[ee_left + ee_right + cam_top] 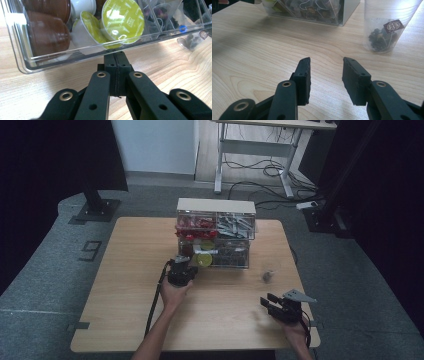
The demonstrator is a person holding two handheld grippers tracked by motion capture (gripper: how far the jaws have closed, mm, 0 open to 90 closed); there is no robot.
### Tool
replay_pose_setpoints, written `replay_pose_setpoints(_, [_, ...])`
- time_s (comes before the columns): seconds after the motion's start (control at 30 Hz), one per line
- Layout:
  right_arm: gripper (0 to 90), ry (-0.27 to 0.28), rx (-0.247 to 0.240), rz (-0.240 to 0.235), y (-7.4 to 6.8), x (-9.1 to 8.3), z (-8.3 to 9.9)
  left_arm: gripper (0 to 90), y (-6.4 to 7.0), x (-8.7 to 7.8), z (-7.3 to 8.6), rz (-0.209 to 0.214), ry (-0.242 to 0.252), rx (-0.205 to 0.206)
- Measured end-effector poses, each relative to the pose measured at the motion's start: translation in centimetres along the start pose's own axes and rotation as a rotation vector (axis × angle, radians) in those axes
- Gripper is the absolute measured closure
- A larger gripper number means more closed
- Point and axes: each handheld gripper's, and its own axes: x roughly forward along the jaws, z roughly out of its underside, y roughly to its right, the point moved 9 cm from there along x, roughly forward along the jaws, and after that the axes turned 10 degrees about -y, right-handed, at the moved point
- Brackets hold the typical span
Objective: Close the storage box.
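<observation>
While the left gripper (115, 55) presses its jaws flat together, nothing between them, their tips meet the clear front lip of the open drawer (75, 53) in the left gripper view. That drawer holds coffee pods: two brown ones (47, 35) at one side, then white pods with lime-green foil lids (122, 21), one lid tilted up against the front wall. A neighbouring section holds see-through tea bags (162, 15) with dark leaves.

Seen from the high view, the drawer belongs to a clear plastic organizer (216, 232) near the far middle of the table (125, 285). Its upper level carries red items (192, 227) on the left and grey or silvery packets (235, 226) on the right; what they are I cannot tell. The left gripper (181, 270) sits just in front of the lower left drawer.

Over at the near right corner, the right gripper (272, 302) hovers low with its jaws wide apart and empty. Ahead of it in the right gripper view stands a clear plastic cup (390, 25) with a tea bag (382, 38) at the bottom, a brown tag resting against the wall. The cup stands just beside the organizer's right end.

Light wood grain covers the tabletop. Grey carpet surrounds it, with a white desk frame (257, 150), loose cables (265, 170) and dark curtains beyond.
</observation>
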Motion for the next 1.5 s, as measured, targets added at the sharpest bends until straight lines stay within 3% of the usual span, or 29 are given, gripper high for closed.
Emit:
replay_pose_setpoints(0.5, [57.7,0.000,0.006,0.003,0.2,0.1,0.1,90.0,-0.2,0.5,0.4,-0.004,-0.018,0.000])
replay_pose_setpoints(0.7, [57.2,0.003,0.012,0.001,0.3,0.1,0.1,89.1,0.4,0.4,0.7,0.002,-0.020,0.025])
replay_pose_setpoints(0.8, [56.0,0.006,0.018,-0.015,0.2,0.1,0.1,87.1,0.7,0.5,1.3,0.003,-0.035,0.056])
replay_pose_setpoints(0.9, [54.9,0.010,0.035,-0.029,0.3,0.2,0.1,82.4,1.0,0.5,1.9,0.020,-0.032,0.074])
replay_pose_setpoints(1.0, [53.5,0.014,0.051,-0.037,0.4,0.3,0.0,69.3,0.8,0.6,2.8,-0.004,-0.032,0.128])
replay_pose_setpoints(1.1, [50.7,0.011,0.046,-0.024,0.4,0.5,0.1,58.9,0.8,0.7,3.6,0.009,-0.043,0.133])
replay_pose_setpoints(1.2, [47.9,0.010,0.040,-0.009,0.5,0.6,0.2,55.5,0.8,0.3,4.8,0.019,-0.057,0.138])
replay_pose_setpoints(1.3, [44.5,0.008,0.024,-0.004,0.4,0.7,0.2,53.3,0.9,-0.2,6.0,0.003,-0.065,0.156])
replay_pose_setpoints(1.5, [40.6,-0.021,-0.022,0.028,0.1,1.4,0.8,47.1,0.1,-1.5,8.6,-0.096,-0.105,0.218])
